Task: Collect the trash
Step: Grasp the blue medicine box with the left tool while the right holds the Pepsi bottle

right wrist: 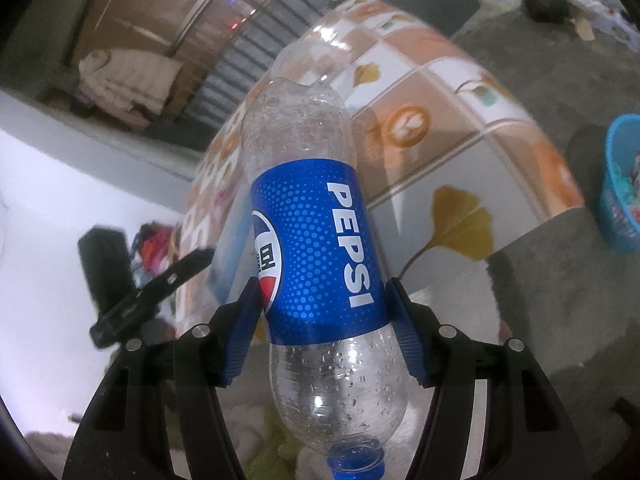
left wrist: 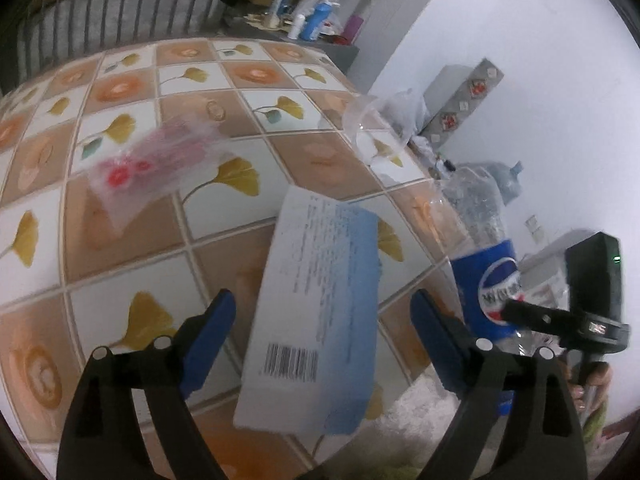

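Clearly "PEPSI" on the blue-labelled bottle between the right tongs.

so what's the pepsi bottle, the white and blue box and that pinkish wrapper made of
Pepsi bottle: clear thin plastic, glossy, dented at its base, with a printed blue film label.
White and blue box: looks like thin cardboard, matte, with printed text and a barcode.
Pinkish wrapper: probably soft translucent plastic film, crinkled, with red print; blurred, so uncertain.

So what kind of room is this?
Probably a room in someone's home: a table with a leaf-print cover, a water jug by the wall, and a laundry basket on the floor.
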`<state>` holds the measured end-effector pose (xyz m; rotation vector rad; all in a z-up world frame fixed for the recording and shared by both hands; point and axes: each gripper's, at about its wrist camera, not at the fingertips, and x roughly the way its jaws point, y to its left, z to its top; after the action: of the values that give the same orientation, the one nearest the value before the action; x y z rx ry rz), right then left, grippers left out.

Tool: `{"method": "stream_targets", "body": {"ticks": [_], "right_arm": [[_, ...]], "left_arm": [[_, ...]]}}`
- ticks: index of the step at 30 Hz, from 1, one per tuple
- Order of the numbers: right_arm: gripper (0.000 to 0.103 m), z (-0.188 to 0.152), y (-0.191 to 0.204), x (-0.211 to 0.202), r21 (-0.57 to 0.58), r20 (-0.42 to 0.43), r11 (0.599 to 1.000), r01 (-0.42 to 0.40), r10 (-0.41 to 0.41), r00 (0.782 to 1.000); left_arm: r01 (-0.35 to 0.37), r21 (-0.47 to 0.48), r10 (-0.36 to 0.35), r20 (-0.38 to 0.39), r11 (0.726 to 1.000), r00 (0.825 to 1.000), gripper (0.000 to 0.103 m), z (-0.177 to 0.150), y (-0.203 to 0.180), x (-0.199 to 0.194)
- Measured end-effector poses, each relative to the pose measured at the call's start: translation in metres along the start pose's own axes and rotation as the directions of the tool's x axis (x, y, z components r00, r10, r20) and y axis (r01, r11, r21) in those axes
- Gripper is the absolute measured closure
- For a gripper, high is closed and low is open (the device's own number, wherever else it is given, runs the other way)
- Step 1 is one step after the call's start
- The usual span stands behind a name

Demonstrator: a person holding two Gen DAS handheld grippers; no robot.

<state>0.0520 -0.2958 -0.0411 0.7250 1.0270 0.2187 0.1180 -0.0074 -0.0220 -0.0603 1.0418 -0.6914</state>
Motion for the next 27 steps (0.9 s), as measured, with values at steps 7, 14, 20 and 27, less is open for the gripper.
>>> {"method": "stream_targets", "body": {"ticks": [7,14,20,27], "right_arm": [[0.044,0.0,-0.007,0.003,0.022,-0.019,1.0,-0.021,0.021,1.0],[0.044,-0.004,-0.025,-0.012,0.087,0.014,0.995,-0.045,0.044,0.999],[0.044,-0.005,-0.039,-0.021,0.146,0.048,0.985,-0.095,0.089,0.995],[0.044,-0.008,-0.042,-0.029,0.164,0.075,0.98,-0.11,0.099,0.992]], "left_arm": [[-0.052,0.047,0.054,-0.054,0.998,0.997,0.016,0.003,-0.006,0.021],[-0.092,0.082,0.097,-0.066,0.992,0.993,0.016,0.003,-0.011,0.033],[-0.155,0.153,0.164,-0.052,0.976,0.985,0.032,0.003,-0.019,0.038],[-0.167,0.146,0.174,-0.032,0.975,0.984,0.034,0.0,-0.019,0.033]]}}
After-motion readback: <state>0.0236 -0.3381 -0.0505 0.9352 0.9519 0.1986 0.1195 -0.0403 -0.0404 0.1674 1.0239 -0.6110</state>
